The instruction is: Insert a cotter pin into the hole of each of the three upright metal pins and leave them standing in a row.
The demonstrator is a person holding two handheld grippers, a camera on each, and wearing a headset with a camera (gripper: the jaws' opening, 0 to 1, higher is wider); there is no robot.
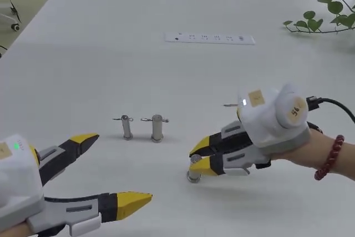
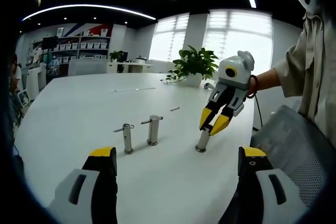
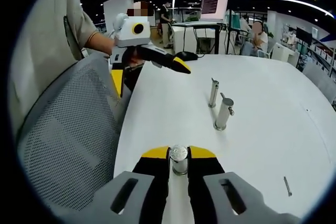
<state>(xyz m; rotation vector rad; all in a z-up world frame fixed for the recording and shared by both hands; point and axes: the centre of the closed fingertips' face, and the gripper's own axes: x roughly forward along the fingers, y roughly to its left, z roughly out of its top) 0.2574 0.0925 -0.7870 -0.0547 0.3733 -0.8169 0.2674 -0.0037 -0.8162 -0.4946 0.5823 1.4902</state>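
R gripper (image 1: 195, 159) points left, held level and low, jaws clamped on top of third pin (image 1: 193, 176), upright on table (image 1: 166, 70). L gripper (image 1: 123, 166) hovers nearer the person, jaws spread wide, nothing in them.

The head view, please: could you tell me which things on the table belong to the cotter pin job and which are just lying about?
Job: left metal pin and middle metal pin, both with cotter pins through them; third metal pin, held by the right gripper; loose cotter pin.
Lying about: power strip; plant.
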